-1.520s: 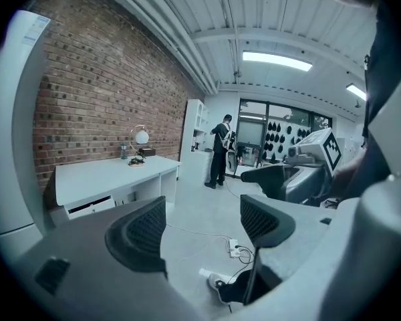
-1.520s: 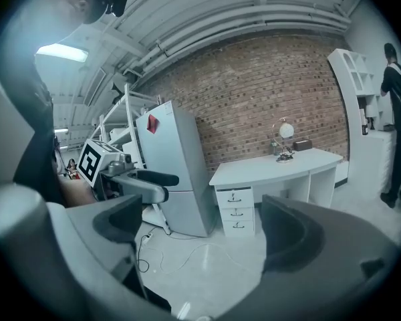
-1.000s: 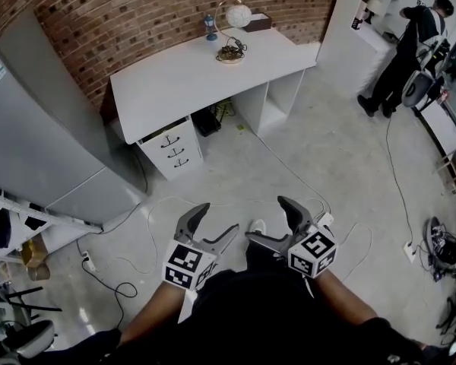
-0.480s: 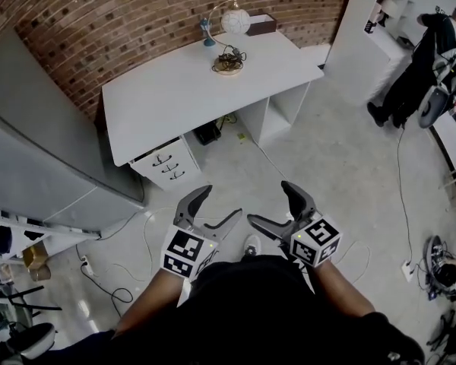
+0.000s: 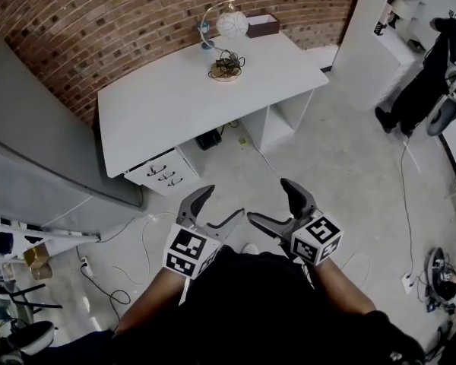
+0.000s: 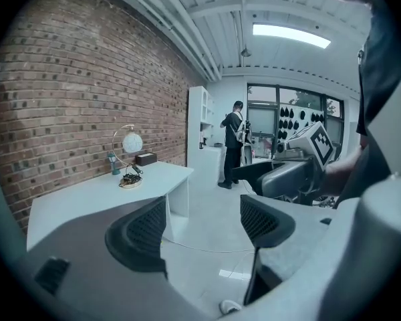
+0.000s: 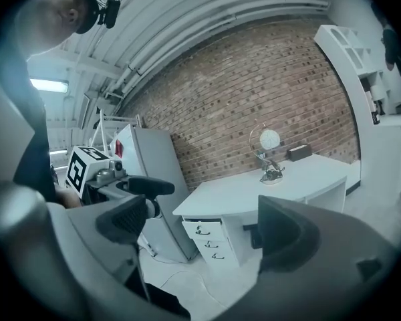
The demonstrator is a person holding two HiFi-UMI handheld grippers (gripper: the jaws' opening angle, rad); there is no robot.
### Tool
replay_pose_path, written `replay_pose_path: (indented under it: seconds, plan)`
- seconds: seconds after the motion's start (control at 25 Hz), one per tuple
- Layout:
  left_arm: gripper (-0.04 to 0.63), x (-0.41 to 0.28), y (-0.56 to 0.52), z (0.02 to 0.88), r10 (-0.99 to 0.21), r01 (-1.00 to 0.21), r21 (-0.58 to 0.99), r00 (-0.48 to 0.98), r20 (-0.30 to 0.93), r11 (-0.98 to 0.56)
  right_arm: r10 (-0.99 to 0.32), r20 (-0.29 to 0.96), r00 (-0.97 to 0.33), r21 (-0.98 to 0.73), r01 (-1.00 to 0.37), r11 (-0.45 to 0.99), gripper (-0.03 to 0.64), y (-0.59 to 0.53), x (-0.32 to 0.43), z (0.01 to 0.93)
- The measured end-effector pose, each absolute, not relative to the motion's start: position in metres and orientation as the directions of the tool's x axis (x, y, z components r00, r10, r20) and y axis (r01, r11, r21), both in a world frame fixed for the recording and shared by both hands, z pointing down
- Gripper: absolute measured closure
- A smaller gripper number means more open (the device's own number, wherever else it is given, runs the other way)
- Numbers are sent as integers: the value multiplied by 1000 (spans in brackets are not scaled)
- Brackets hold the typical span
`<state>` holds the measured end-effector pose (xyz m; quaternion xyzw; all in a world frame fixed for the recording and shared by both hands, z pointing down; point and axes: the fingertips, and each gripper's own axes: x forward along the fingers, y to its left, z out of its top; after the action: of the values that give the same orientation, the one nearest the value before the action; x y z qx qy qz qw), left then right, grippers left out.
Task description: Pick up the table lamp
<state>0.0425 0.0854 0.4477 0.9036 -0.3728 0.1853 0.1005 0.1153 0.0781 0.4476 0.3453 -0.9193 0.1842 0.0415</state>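
Note:
The table lamp (image 5: 229,26), a white globe on a curved metal arc with a round base and coiled cord, stands at the far end of the white desk (image 5: 175,97) by the brick wall. It also shows small in the left gripper view as the lamp (image 6: 130,144) and in the right gripper view as the lamp (image 7: 269,141). My left gripper (image 5: 215,210) and right gripper (image 5: 272,203) are held side by side over the floor, well short of the desk. Both are open with nothing between the jaws.
A dark box (image 5: 262,26) and a small blue object (image 5: 204,30) sit near the lamp. Desk drawers (image 5: 165,176) face me. A grey cabinet (image 5: 38,158) stands at left, white shelving (image 5: 395,21) and a person (image 5: 433,74) at right. Cables (image 5: 144,234) lie on the floor.
The desk and lamp have drawn closer and shifted left in the head view as both grippers travelled forward together. Their jaws look the same.

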Motion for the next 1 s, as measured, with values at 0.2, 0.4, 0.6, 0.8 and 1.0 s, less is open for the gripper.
replay_pose_path:
  seconds: [0.2,0.4,0.6,0.8,1.0]
  plan:
    - [249,46,68,450,-635,-716,43,645,425,-697,-622,227,-749,-330,-661,674,89,62,127,451]
    - [249,51,53,463,-607,-698,53,654,451,-714,-623,224,-749,-331,-660,674,95,44,131,461]
    - [249,53,18,473,-600,-692,52,659,455,-720,-615,233,-754,-338,-655,675,95,12,128,474]
    - [249,45,-30,473,-604,-698,56,654,455,-714,-611,233,-757,-336,-652,680,98,-31,121,473]
    - [249,31,-92,472,-609,-697,43,653,450,-715,-600,252,-759,-310,-651,693,98,-87,111,474]
